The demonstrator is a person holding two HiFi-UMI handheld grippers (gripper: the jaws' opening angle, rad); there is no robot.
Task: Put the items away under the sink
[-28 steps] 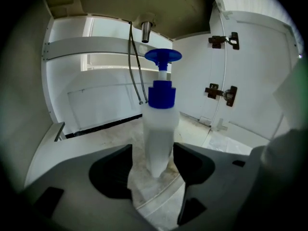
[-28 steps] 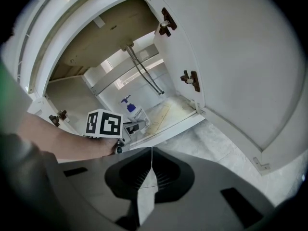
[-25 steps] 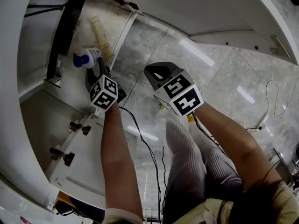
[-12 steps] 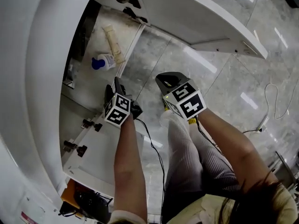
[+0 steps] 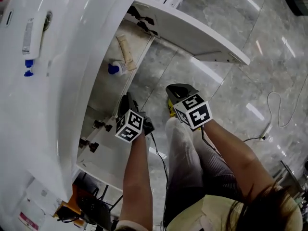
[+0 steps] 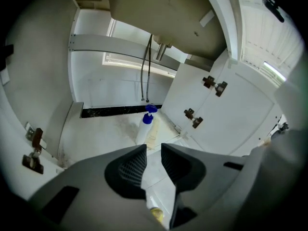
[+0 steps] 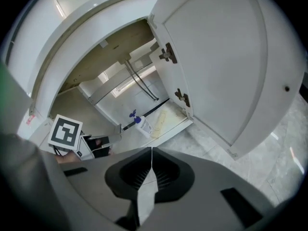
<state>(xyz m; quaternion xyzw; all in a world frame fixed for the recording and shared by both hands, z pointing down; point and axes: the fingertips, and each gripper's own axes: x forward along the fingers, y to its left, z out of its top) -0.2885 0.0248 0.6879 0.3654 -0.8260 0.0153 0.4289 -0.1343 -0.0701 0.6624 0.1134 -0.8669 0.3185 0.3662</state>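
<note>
A white bottle with a blue cap [image 5: 114, 68] [image 6: 146, 125] [image 7: 141, 124] stands on the floor of the open cabinet under the sink. A beige tube [image 5: 127, 52] [image 6: 155, 134] [image 7: 162, 120] lies just beside it. My left gripper [image 5: 124, 101] [image 6: 153, 148] hangs in front of the cabinet opening, apart from both items. Its jaws have just been closing and still show a narrow gap with nothing between them. My right gripper [image 5: 176, 88] [image 7: 151, 151] is over the stone floor, shut and empty.
The cabinet's right door [image 5: 192, 32] [image 7: 226, 66] stands wide open, and the left door [image 5: 103, 148] is open too. Sink pipes [image 6: 149, 66] hang at the cabinet's back. A white tube with a blue cap [image 5: 28, 37] lies on the sink top. Cables [image 5: 159, 158] trail over the floor.
Both grippers have pulled up and back from the cabinet opening. The view has risen, so the sink top now shows at the left. The bottle and tube stay put.
</note>
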